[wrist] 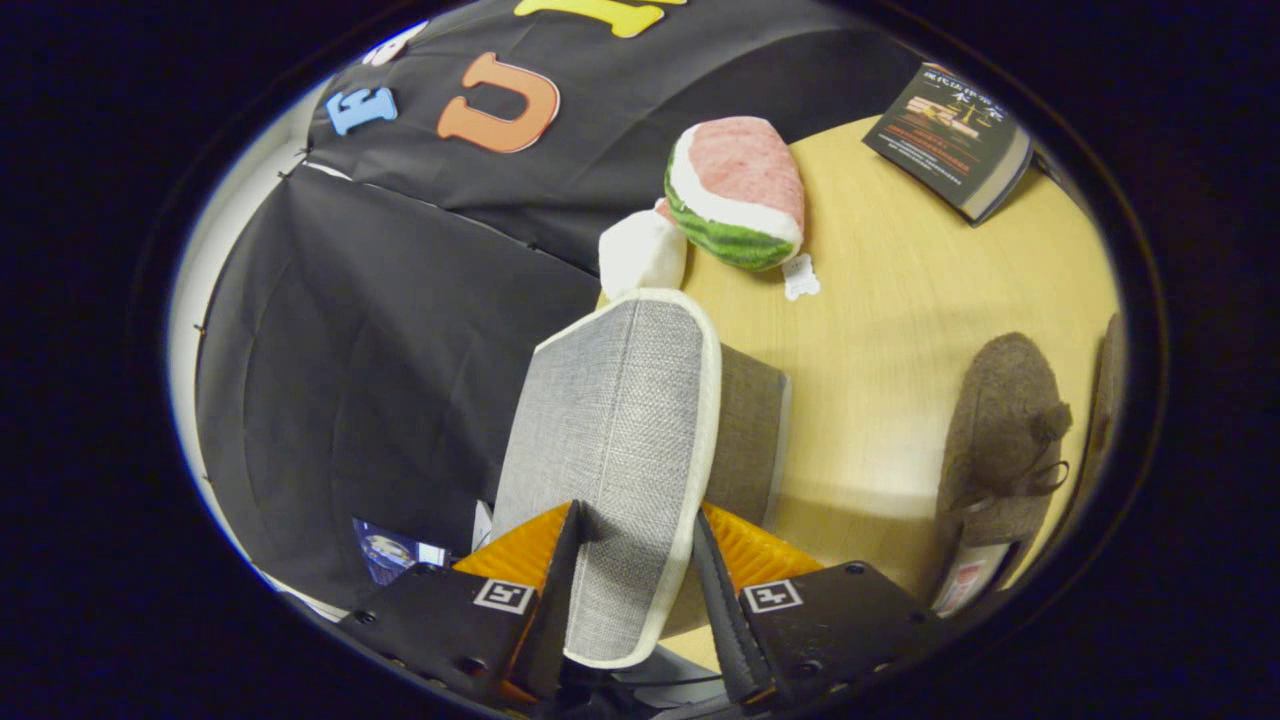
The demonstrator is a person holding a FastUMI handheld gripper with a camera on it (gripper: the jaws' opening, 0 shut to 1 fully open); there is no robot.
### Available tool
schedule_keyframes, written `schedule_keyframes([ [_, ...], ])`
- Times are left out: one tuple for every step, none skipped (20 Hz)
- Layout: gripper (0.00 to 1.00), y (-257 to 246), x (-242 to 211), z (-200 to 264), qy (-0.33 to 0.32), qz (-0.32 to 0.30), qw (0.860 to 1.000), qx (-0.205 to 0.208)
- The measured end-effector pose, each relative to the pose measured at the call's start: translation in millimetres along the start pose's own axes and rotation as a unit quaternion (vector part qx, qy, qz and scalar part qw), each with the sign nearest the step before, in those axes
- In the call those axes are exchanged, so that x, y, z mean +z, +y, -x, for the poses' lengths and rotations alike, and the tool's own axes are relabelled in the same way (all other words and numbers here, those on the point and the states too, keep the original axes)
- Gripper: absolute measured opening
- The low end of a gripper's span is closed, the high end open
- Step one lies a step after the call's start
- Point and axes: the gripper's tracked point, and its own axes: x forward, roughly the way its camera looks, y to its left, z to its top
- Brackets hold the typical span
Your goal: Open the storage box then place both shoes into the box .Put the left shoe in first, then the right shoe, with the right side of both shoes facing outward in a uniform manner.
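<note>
The storage box's grey fabric lid (615, 420), edged in white, stands raised between my fingers, and my gripper (640, 565) is shut on its near end. Behind the lid shows the box's brownish-grey side wall (748, 430), standing on the wooden table (880, 330). The lid hides the box's inside. A brown fuzzy shoe (1000, 440) with a small pom-pom lies on the table to the right of the box, its sole edge toward me. A sliver of a second brown shoe (1105, 385) lies just beyond it, further right.
A watermelon-slice plush (735, 190) and a white plush piece (642, 252) rest on the table beyond the box. A dark book (950, 135) lies at the table's far right. The black cloth wall hangs to the left of the table's edge.
</note>
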Motion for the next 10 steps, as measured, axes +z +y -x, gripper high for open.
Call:
schedule_keyframes([
  [0.61, 1.6, 2.0, 1.5, 0.002, 0.008, 1.0, 0.001],
  [0.55, -0.4, 1.2, 3.5, 0.003, 0.018, 1.0, -0.008],
  [0.49, 0.1, 0.7, 6.3, 0.002, 0.023, 1.0, -0.015],
  [0.43, -0.9, 2.6, 10.6, 0.001, 0.025, 0.999, -0.024],
  [0.37, 2.6, 2.4, 14.2, 0.003, 0.028, 0.999, -0.021],
  [0.26, 1.6, 4.5, 15.6, 0.0, 0.028, 0.999, -0.029],
  [0.25, 4.8, 4.5, 18.2, 0.001, 0.022, 0.999, -0.029],
  [0.17, 3.9, 4.6, 17.3, 0.003, 0.008, 0.999, -0.039],
  [0.12, 12.8, 3.5, 20.4, 0.01, -0.016, 0.999, -0.027],
  [0.07, 15.9, 5.3, 19.1, 0.013, -0.033, 0.999, -0.036],
])
